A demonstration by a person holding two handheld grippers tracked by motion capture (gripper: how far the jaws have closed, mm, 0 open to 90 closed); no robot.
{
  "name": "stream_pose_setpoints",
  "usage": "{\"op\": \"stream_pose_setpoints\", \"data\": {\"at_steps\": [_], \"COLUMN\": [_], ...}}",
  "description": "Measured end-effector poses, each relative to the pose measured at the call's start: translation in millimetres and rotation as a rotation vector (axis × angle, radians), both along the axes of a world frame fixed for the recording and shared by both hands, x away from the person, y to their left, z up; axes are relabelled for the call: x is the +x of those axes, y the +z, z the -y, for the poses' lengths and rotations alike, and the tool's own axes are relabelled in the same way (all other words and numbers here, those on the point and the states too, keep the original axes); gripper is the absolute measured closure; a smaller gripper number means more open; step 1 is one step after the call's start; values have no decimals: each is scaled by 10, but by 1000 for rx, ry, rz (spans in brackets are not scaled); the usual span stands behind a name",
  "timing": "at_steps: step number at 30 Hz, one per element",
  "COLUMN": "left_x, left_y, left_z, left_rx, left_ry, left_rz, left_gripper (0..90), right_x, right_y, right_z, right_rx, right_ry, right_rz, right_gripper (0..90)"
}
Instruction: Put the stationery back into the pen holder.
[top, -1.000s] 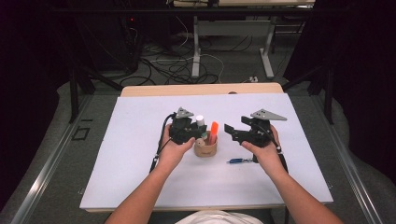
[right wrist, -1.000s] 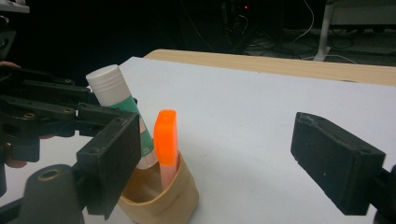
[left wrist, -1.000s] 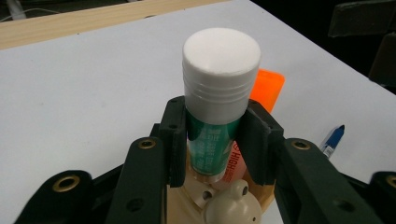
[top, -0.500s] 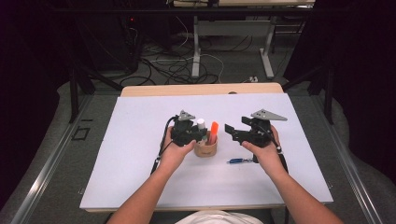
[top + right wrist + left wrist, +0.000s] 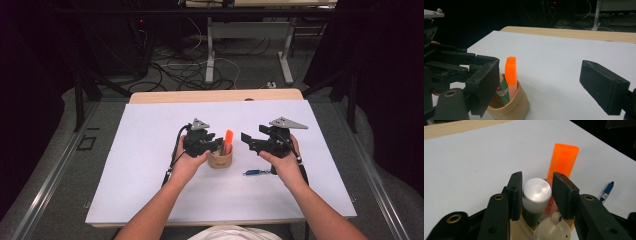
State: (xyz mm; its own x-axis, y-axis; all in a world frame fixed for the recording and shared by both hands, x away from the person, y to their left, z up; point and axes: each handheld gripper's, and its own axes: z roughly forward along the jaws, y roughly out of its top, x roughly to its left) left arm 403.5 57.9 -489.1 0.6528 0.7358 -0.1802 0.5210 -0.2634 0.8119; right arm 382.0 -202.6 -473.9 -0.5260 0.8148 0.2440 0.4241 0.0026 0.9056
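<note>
A tan cup stands mid-table with an orange highlighter upright in it. My left gripper reaches over the cup from the left. In the left gripper view its jaws sit close on either side of the silver cap of a green marker, which stands in the cup in front of the highlighter. My right gripper hovers to the right of the cup, open, with nothing between its jaws. In the right gripper view, the right gripper faces the cup, the highlighter and the marker's green body.
A blue pen lies on the white table cover just in front of my right hand; the left gripper view has the pen at its right. A white rounded cap also sits in the cup. A wooden edge borders the far side.
My left gripper has sunk toward the cup, and the marker's pale cap has gone down with it. The right gripper has stayed in place.
</note>
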Motion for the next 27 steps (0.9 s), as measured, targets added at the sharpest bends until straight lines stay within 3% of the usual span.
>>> {"op": "stream_pose_setpoints", "data": {"at_steps": [18, 27], "left_x": [-65, -151], "left_y": [113, 191], "left_z": [-100, -179], "left_rx": [-29, -29], "left_ry": [26, 19], "left_rz": [54, 88], "left_gripper": [415, 356], "right_x": [21, 35], "right_y": [2, 4], "right_z": [48, 84], "right_rx": [10, -21], "right_ry": [-14, -7], "right_rz": [7, -12], "right_gripper": [159, 159]}}
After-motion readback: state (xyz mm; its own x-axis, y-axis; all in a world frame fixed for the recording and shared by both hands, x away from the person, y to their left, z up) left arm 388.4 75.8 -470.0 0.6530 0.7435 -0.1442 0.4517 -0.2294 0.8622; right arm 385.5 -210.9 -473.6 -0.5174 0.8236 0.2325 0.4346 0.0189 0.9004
